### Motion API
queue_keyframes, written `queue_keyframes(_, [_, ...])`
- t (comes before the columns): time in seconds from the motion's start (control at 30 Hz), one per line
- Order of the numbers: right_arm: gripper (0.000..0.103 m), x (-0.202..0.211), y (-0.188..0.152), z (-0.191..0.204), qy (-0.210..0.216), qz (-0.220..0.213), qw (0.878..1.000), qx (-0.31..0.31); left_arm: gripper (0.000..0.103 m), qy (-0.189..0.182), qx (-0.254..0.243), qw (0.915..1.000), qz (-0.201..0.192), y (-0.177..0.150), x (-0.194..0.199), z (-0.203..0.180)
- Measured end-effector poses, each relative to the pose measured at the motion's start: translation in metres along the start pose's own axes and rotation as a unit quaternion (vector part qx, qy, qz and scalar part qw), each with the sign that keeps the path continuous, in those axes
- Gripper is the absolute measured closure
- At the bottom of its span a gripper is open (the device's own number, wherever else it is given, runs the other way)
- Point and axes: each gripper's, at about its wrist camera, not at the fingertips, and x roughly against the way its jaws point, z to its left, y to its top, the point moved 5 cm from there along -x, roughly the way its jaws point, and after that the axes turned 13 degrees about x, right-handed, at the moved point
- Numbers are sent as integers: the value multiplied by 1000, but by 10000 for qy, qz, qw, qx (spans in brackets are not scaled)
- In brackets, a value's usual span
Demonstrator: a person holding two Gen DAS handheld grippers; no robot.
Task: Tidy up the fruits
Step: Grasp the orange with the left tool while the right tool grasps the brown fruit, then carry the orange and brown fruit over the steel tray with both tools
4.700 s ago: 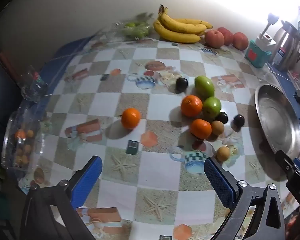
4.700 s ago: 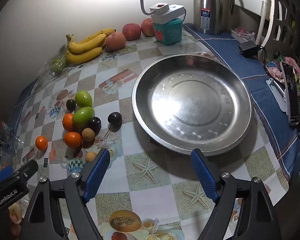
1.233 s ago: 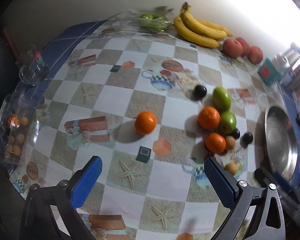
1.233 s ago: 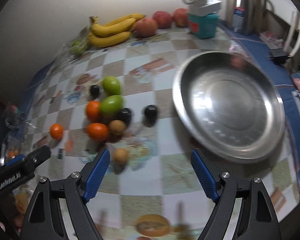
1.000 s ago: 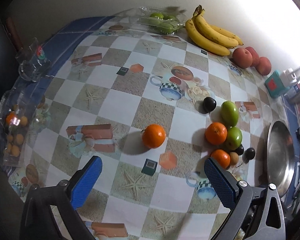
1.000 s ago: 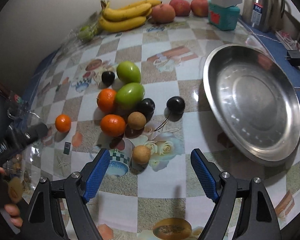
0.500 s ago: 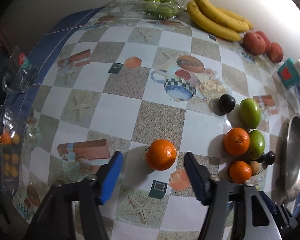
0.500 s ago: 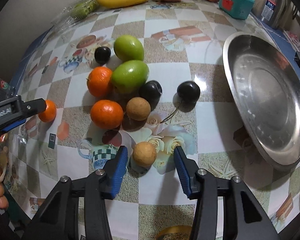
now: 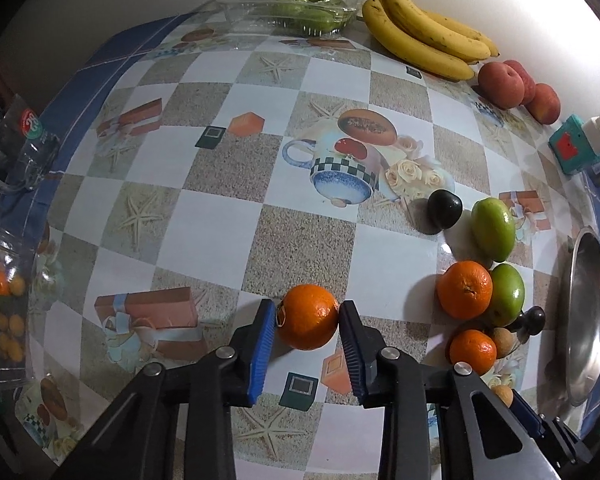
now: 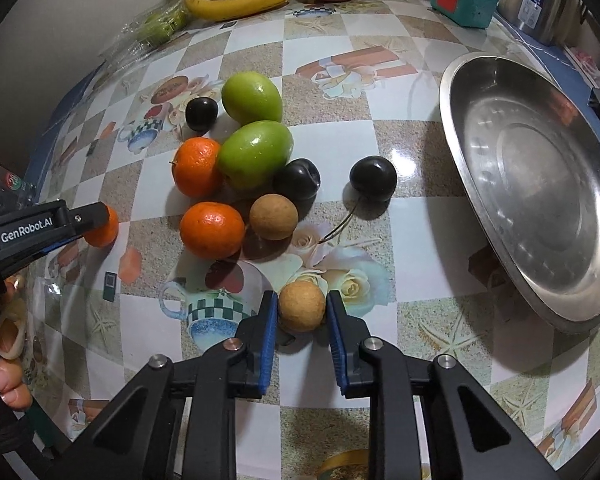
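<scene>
My left gripper (image 9: 307,316) is shut on a lone orange (image 9: 307,322) that rests on the patterned tablecloth. My right gripper (image 10: 302,311) is shut on a small brown longan (image 10: 301,306), also on the table. Beyond it lies a cluster of fruit: two oranges (image 10: 212,230), two green mangoes (image 10: 256,153), dark plums (image 10: 373,178) and another longan (image 10: 273,216). A steel plate (image 10: 540,184) sits empty to the right. The left gripper's arm (image 10: 40,228) shows at the left of the right wrist view.
Bananas (image 9: 424,42) and peaches (image 9: 500,84) lie at the back by the wall, with a clear box of green fruit (image 9: 300,12). A teal box (image 10: 466,2) and a steel kettle (image 10: 540,0) stand at the back right. A glass mug (image 9: 16,156) and a plastic fruit box (image 9: 4,312) are at the left edge.
Both grippers have moved forward and down and closed: the left onto the lone orange, the right onto the near longan. Their jaws were wide open a second ago.
</scene>
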Motion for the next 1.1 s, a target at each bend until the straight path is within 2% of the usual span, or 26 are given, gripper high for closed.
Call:
queue_keyframes(0.37, [78, 33, 2, 3, 263, -426, 9987, -107, 69, -177, 103, 9997, -166, -1, 17, 4])
queue_keyframes(0.63, [78, 57, 8, -13, 265, -770, 9962, -315, 69, -374, -189, 9986, -330, -14, 39, -24])
queue_keyframes(0.8, [78, 65, 9, -44, 143, -906, 9933, -698, 69, -988, -467, 9940, -36, -30, 46, -64])
queue_keyframes(0.97, [78, 68, 5, -87, -125, -942, 9871, -1289, 69, -944, -1079, 9897, -56, -46, 49, -111])
queue_keyframes(1.1, [78, 71, 2, -115, -454, -942, 9810, -1634, 69, -1048, -1509, 9830, -22, -59, 50, -156])
